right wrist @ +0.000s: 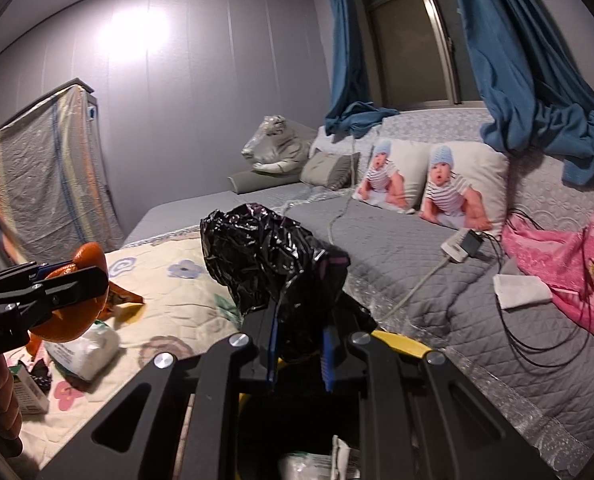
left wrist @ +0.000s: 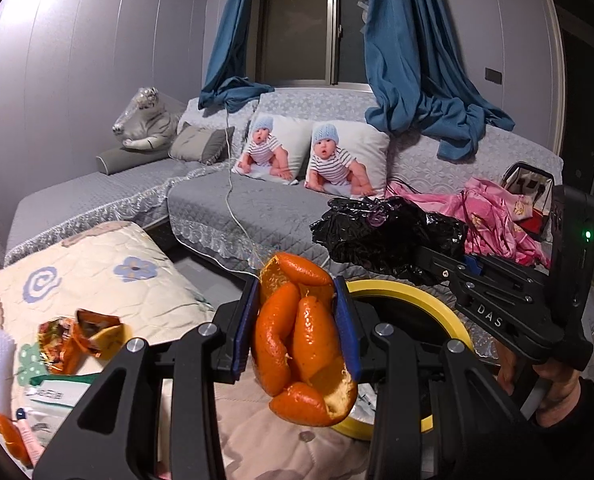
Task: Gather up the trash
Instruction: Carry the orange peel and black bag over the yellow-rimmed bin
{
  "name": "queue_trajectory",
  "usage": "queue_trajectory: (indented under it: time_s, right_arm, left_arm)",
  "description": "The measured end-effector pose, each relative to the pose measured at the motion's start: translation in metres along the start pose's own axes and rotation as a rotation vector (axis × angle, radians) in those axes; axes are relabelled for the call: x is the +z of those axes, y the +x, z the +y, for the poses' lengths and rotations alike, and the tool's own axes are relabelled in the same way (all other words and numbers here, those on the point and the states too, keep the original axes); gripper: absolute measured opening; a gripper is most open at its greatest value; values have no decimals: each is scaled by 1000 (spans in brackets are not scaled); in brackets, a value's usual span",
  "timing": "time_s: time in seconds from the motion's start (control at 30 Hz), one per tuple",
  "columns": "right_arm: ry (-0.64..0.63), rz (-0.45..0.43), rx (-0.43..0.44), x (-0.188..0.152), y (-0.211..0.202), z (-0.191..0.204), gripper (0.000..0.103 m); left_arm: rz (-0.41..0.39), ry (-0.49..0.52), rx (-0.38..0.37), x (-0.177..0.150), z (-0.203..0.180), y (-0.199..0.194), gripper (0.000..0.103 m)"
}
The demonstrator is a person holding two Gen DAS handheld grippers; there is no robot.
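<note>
Two grippers were in view, each closed on something. The left gripper (left wrist: pixel 299 328) clamped a curled orange peel (left wrist: pixel 303 344) between its blue pads (left wrist: pixel 243 328), one pad pressed to each side. The peel's long axis ran roughly along the fingers, from a torn end that stuck out past the fingertips to a broad ragged end hanging toward the camera, pale pith showing at that end. From the right wrist view the same peel (right wrist: pixel 75 312) bulged above and below the black fingers of the left gripper (right wrist: pixel 77 284), which reached in level from the left edge.

The right gripper (right wrist: pixel 299 344) was nearly closed, its narrow jaws pinching a fold of crumpled black plastic bag (right wrist: pixel 269 264). The bag rose from the pads and billowed up and to the left, ahead of the fingertips. In the left wrist view that bag (left wrist: pixel 385 232) sat at the end of the right gripper (left wrist: pixel 429 256), which slanted in from the right, held by a hand (left wrist: pixel 553 384) wrapped around its grip.

Beneath both grippers lay a yellow-rimmed bin (left wrist: pixel 425 300), its dark opening just behind and below the peel. To the left, on a patterned quilt (left wrist: pixel 109 264), lay a crumpled snack wrapper (left wrist: pixel 77 336) and a white packet (right wrist: pixel 85 352). A grey sofa (left wrist: pixel 257 204) stood beyond.
</note>
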State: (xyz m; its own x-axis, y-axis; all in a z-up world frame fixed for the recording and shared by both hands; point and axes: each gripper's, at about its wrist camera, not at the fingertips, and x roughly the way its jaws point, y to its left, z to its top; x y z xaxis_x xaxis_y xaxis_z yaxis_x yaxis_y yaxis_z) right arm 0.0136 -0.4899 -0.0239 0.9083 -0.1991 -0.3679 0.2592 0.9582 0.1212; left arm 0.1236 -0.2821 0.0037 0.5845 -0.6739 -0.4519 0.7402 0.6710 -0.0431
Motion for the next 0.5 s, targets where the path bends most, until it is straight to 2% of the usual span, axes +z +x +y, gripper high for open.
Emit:
queue_trajectory:
  time_s: [0.5]
  right_arm:
    - [37, 49, -114, -18, 14, -32, 15]
  left_arm:
    - [87, -26, -30, -8, -15, 51, 35]
